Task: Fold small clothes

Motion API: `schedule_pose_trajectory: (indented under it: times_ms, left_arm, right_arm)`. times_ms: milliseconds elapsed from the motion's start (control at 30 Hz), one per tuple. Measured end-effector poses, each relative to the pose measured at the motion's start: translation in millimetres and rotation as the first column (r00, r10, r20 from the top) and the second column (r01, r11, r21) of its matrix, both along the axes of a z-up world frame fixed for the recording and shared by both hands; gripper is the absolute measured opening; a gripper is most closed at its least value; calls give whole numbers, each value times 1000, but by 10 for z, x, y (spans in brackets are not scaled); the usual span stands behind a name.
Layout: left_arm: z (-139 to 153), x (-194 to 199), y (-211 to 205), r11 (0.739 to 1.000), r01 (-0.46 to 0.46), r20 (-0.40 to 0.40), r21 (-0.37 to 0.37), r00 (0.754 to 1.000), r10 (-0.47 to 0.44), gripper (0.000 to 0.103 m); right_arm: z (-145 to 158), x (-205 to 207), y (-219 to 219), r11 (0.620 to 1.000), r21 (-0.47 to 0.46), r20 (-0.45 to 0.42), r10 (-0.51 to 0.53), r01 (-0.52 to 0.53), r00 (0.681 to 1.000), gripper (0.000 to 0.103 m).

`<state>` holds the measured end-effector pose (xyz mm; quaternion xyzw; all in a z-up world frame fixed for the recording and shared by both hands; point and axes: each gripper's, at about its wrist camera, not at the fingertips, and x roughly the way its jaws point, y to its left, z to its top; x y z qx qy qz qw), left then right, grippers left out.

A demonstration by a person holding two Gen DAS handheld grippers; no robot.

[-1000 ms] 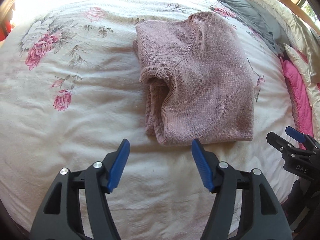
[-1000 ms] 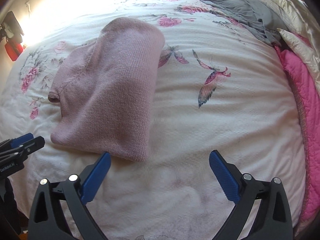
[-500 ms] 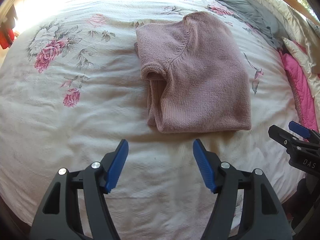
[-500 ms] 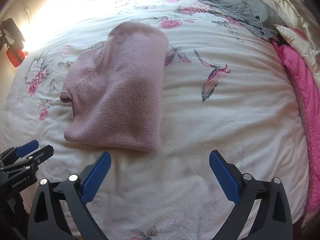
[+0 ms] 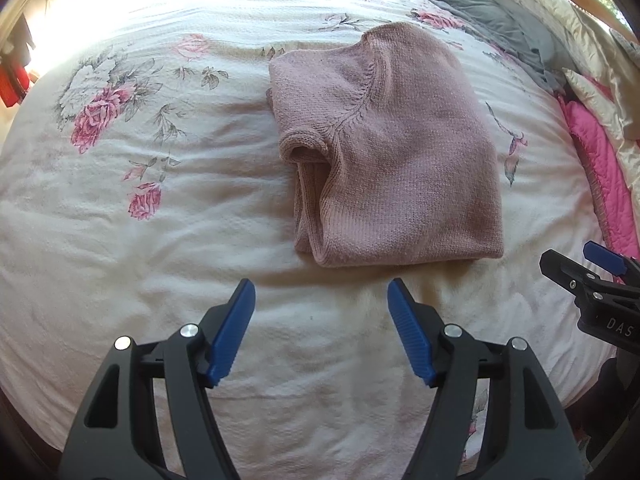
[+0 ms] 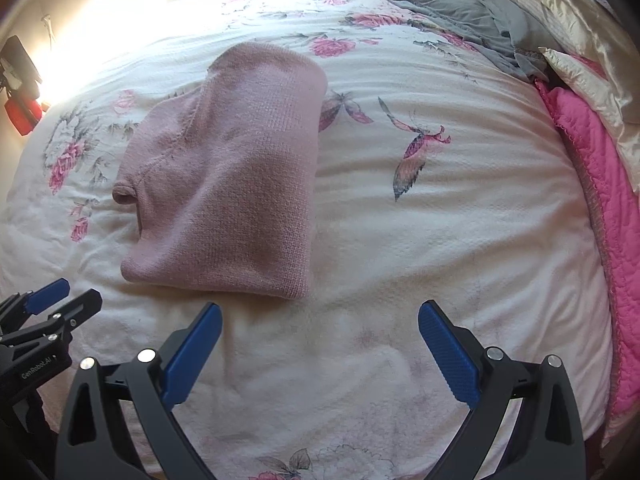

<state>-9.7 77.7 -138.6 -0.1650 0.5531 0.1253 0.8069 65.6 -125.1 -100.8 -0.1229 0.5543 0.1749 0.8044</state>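
pink sweater (image 5: 400,160) lies folded at centre frame on the floral bedspread (image 5: 160,240). left gripper (image 5: 320,320) and right gripper (image 6: 320,344), both spread and empty, hover at bottom; folding looks finished, so setting it aside seems next.

Red object (image 6: 22,114) at left edge — cut off, too blurred to identify

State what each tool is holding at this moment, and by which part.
Nothing is held. The left tool and right tool are both open above the bedspread, short of the folded pink sweater.
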Motion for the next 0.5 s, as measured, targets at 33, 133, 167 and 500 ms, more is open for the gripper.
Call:
schedule_pose_trajectory:
  times_ms: [33, 133, 167, 500]
  left_arm:
    - [-5, 7, 1, 1000, 1, -1, 0, 1000, -1, 69]
    - [-15, 26, 1, 1000, 1, -2, -3, 1000, -1, 69]
    - [-16, 28, 1, 1000, 2, -2, -3, 1000, -2, 69]
    - [-28, 61, -23, 1000, 2, -7, -6, 1000, -2, 69]
  right_arm:
    - [-1, 8, -2, 1000, 0, 2, -1, 1, 1000, 99]
    - [0, 20, -8, 1000, -6, 12, -10, 10, 1000, 99]
    - [-1, 23, -12, 1000, -5, 12, -13, 13, 1000, 99]
    - [-30, 53, -27, 1000, -5, 1, -12, 12, 1000, 99]
